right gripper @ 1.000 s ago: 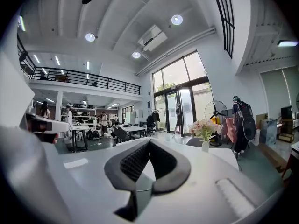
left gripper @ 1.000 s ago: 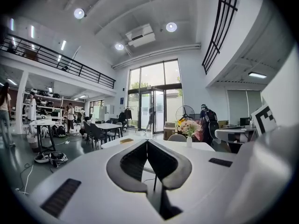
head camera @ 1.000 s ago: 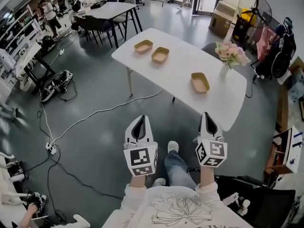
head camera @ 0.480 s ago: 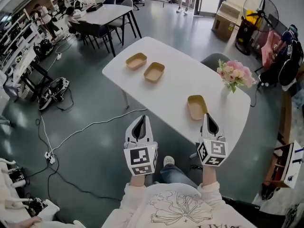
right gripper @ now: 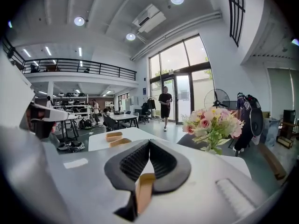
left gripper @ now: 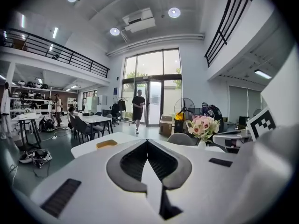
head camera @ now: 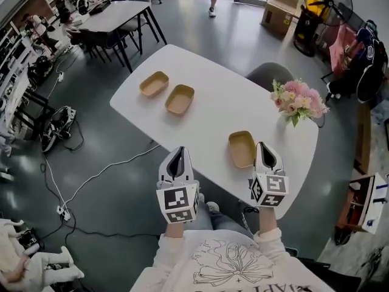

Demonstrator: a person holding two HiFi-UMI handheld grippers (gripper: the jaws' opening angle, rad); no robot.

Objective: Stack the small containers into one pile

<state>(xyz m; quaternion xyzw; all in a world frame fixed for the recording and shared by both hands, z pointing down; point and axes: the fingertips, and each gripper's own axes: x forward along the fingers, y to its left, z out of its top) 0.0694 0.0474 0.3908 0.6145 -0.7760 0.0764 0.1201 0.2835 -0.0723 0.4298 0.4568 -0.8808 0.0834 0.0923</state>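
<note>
With the left hand-held gripper (head camera: 176,153) and the right hand-held gripper (head camera: 265,145) pressed together, empty, the right may shove the container (head camera: 241,149) just beside it off the bench (head camera: 213,96)

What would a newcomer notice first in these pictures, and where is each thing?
A white oval table fills the head view, with a tan shallow container and a second tan container side by side at its far left end and a third tan container alone at the near edge. A pink flower bouquet stands at its right end. Below, the left gripper and right gripper, both shut and empty, point toward the table.
</note>
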